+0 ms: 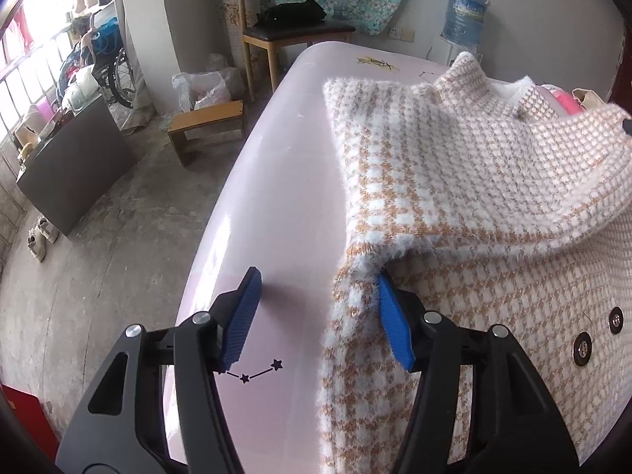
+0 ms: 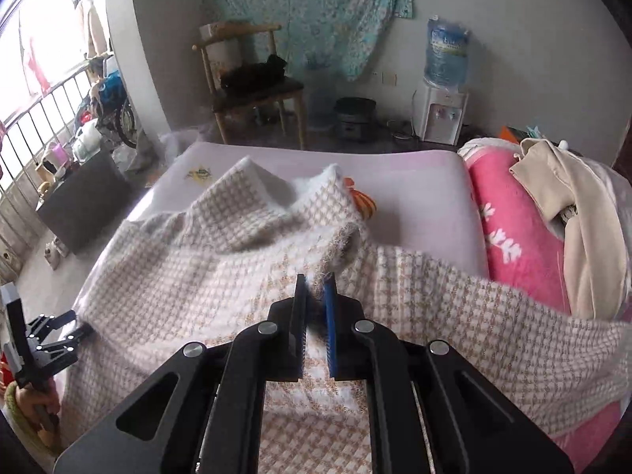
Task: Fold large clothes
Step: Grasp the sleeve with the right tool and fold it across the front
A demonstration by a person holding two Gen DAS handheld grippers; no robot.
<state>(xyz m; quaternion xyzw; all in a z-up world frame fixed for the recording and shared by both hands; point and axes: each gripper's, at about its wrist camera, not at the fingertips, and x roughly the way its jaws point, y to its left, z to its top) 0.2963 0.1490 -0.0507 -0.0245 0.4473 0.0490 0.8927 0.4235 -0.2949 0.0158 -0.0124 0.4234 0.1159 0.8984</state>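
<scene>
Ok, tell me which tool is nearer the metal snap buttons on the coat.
Left. The left tool straddles the coat's edge, with the snap buttons just beside it. The right tool pinches a raised fold; no buttons show in its view.

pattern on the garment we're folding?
The knit garment has a small tan-and-white houndstooth check with a fuzzy white edge; clearest in the left wrist view.

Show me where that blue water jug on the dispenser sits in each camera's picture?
Left wrist view: water jug at upper right, behind the table's far end.
Right wrist view: water jug at upper right, on the white dispenser.
Shared landmark: wooden chair left of it.
</scene>
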